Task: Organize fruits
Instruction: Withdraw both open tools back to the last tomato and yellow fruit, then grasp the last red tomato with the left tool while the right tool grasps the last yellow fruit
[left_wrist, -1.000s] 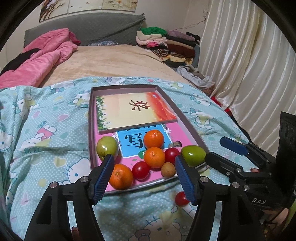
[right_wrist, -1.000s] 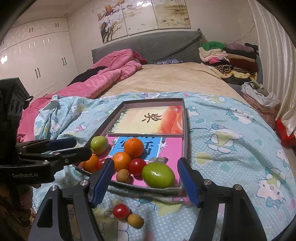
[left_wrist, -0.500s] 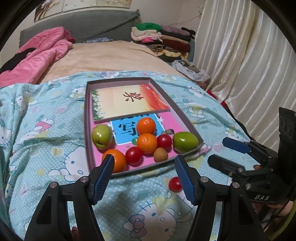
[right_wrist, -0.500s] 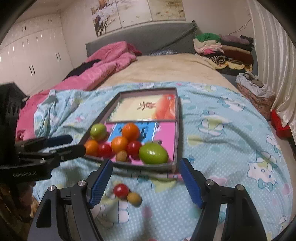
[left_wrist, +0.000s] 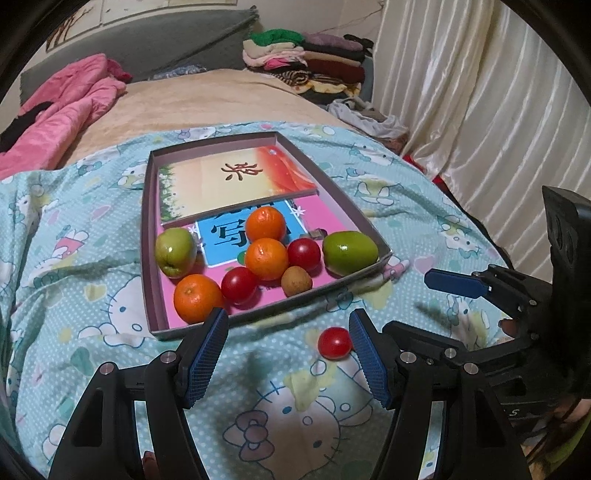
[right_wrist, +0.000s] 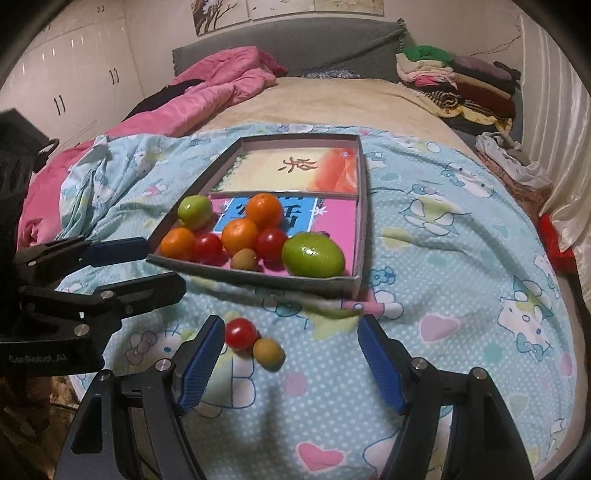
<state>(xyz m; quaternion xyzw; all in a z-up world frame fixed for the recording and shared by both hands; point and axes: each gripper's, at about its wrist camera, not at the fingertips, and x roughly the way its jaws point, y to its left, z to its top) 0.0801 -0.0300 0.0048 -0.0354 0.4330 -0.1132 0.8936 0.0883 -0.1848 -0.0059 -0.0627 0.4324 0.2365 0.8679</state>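
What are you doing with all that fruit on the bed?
A person holding two grippers is sorting fruit into a shallow box on the Hello Kitty blanket. Oranges, tomatoes, green fruits and a small brown fruit already sit inside. One cherry tomato and a small brown fruit lie outside, touching each other. The left gripper and right gripper are both open and hold nothing.

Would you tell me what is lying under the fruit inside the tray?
Under the fruit in the tray lies a pink card with a blue label; oranges cover part of its characters.
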